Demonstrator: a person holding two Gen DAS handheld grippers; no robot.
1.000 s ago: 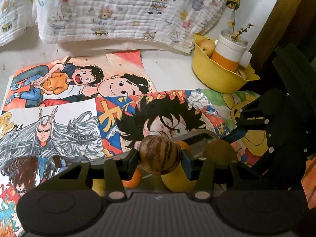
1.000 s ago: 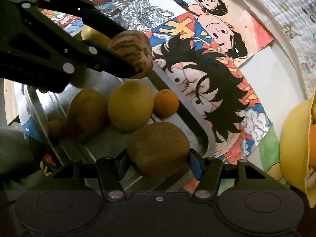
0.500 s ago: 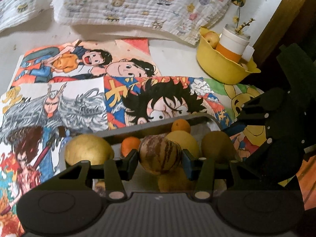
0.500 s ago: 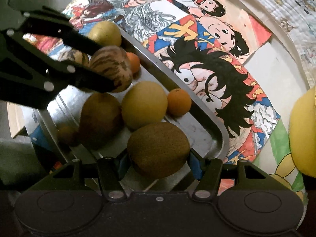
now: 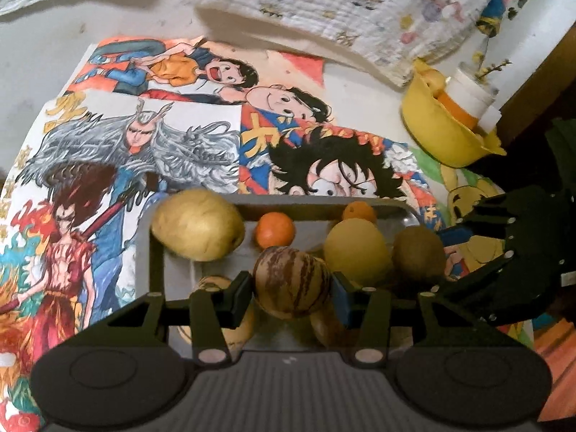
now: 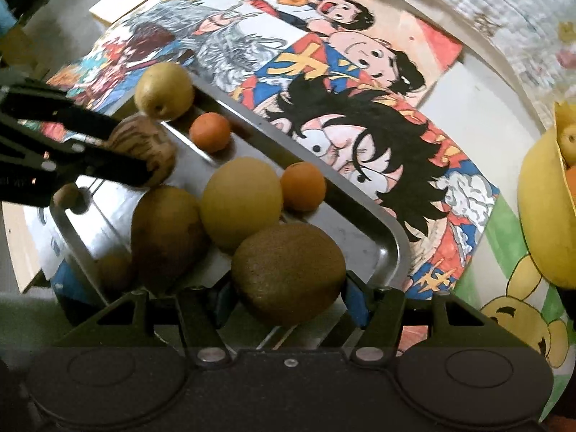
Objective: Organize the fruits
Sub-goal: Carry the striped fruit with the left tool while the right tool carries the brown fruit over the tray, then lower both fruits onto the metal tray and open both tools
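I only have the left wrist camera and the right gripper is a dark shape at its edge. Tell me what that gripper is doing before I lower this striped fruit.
Observer: The right gripper is shut on a kiwi, pads on both its sides, over the near end of the metal tray.
Operator: Now report what your view shows near my fingers.
Observer: Between the striped fruit in your left gripper and the kiwi, a large brown fruit lies in the tray next to the big yellow fruit.
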